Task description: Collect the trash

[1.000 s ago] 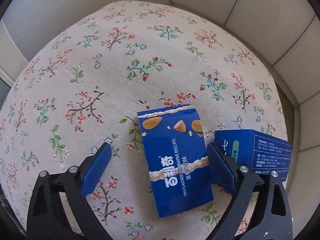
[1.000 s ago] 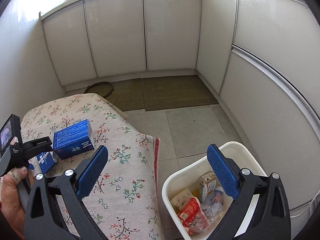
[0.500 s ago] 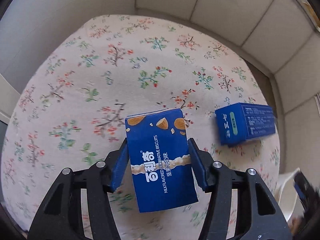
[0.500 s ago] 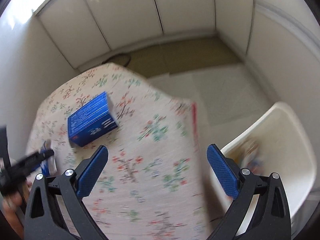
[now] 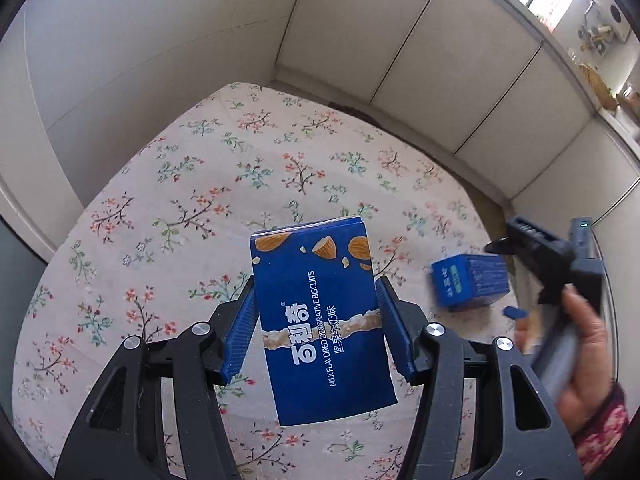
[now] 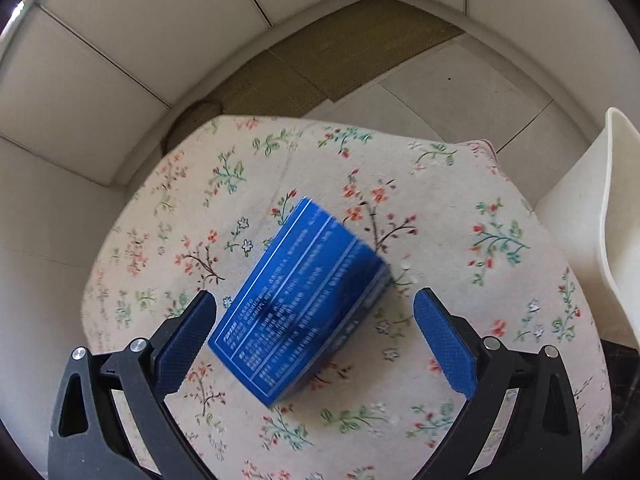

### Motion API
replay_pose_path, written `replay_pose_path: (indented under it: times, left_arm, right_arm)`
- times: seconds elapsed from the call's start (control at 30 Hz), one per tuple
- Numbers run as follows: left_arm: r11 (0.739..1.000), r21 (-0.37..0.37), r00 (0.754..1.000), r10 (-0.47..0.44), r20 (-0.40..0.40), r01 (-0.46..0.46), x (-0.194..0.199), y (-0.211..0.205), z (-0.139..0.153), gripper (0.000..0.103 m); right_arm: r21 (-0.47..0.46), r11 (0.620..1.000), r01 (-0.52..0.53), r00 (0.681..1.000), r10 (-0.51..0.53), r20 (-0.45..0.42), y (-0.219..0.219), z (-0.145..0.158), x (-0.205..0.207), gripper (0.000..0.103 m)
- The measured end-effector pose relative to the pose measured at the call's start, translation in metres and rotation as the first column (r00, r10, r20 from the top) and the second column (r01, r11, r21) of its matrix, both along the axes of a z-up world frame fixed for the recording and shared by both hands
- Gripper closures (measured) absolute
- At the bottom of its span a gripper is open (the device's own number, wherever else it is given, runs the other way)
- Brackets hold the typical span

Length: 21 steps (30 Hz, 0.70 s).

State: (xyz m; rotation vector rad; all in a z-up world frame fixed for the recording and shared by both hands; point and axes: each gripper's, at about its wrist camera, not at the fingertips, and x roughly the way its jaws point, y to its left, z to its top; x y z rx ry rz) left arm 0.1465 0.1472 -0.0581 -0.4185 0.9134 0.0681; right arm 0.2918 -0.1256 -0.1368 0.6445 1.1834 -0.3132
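Floral tablecloth (image 5: 248, 184) over a table boxed in by white cabinet panels (image 5: 420, 52), tiled floor and a woven mat (image 6: 360, 52) beyond. Biscuit box (image 5: 320, 320) — blue, almond print — is clamped between the left gripper (image 5: 316, 332) pads, pressed on both long sides, and appears lifted off the cloth, tilted a little. Jaws just closed down onto it. Second blue box (image 6: 300, 304) lies flat on the cloth, printed panel up, skewed diagonally; image is motion-blurred. Right gripper (image 6: 316, 332) hangs over it with jaws spread wide — left pad looks close to the box's corner, right pad well clear, nothing gripped. Left view shows the same box (image 5: 470, 280) to the right, with the person's hand (image 5: 576, 344) on the right gripper's handle. White bin (image 6: 608, 220) stands just beside the table's right edge.
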Motion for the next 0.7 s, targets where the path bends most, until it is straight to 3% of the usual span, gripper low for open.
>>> replay_pose_path:
  times: [0.13, 0.23, 0.27, 0.33, 0.4, 0.7]
  left_arm:
    - [0.997, -0.074, 1.0, -0.026, 0.004, 0.026, -0.001, 0.011, 0.011, 0.047]
    - [0.997, -0.078, 1.0, -0.024, 0.014, 0.025, -0.003, 0.016, 0.018, 0.047]
    - [0.996, -0.082, 1.0, -0.019, 0.017, 0.02, -0.004, 0.018, 0.019, 0.047]
    - [0.995, -0.104, 1.0, -0.009, 0.017, 0.01, -0.005, 0.024, 0.02, 0.047]
    - [0.993, -0.117, 1.0, -0.002, 0.016, 0.004, -0.005, 0.027, 0.018, 0.047]
    - [0.994, -0.105, 0.999, 0.015, 0.03, -0.012, -0.007, 0.028, 0.022, 0.048]
  right_arm:
    - [-0.016, 1.0, -0.012, 0.999, 0.011, -0.045, 0.015, -0.018, 0.007, 0.007]
    - [-0.054, 0.998, -0.043, 0.999, 0.042, -0.015, 0.026, -0.023, 0.001, 0.009]
    - [-0.07, 0.996, -0.056, 0.998, 0.056, -0.008, 0.029, -0.022, 0.0, 0.014]
    - [-0.105, 0.989, -0.106, 0.994, 0.108, 0.018, 0.038, -0.019, -0.004, 0.035]
    - [-0.087, 0.984, -0.153, 0.987, 0.157, 0.037, 0.045, -0.016, -0.006, 0.047]
    - [-0.09, 0.946, -0.31, 0.931, 0.321, 0.171, 0.071, 0.026, -0.041, 0.047]
